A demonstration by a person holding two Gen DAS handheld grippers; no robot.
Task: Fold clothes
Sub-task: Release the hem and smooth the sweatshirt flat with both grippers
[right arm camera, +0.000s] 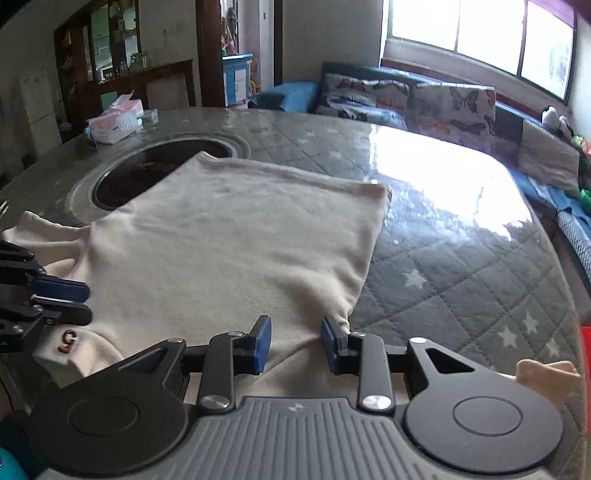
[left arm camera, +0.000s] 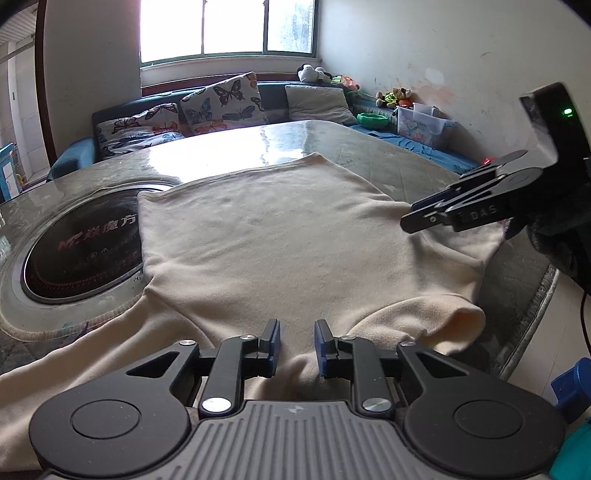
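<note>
We observe blown-out daylight from the window (left arm camera: 227,27), strong glare on the table (right arm camera: 436,173), and fisheye curvature with dark corners.

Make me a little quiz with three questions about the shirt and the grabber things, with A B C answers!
1. Where does the cream shirt lie?
A. on the sofa
B. on the table
C. on the floor

2. What colour are the pads on the gripper fingers?
A. blue
B. red
C. yellow

3. How do the jaws of the left gripper stand?
A. clamped on a pillow
C. holding a toy
B. open over the shirt

Answers:
1. B, the shirt is spread flat on the quilted table, one corner over the round cooktop.
2. A, both wrist views show blue pads.
3. B, a gap with cloth below shows between the fingers; the right gripper is open too.
</note>
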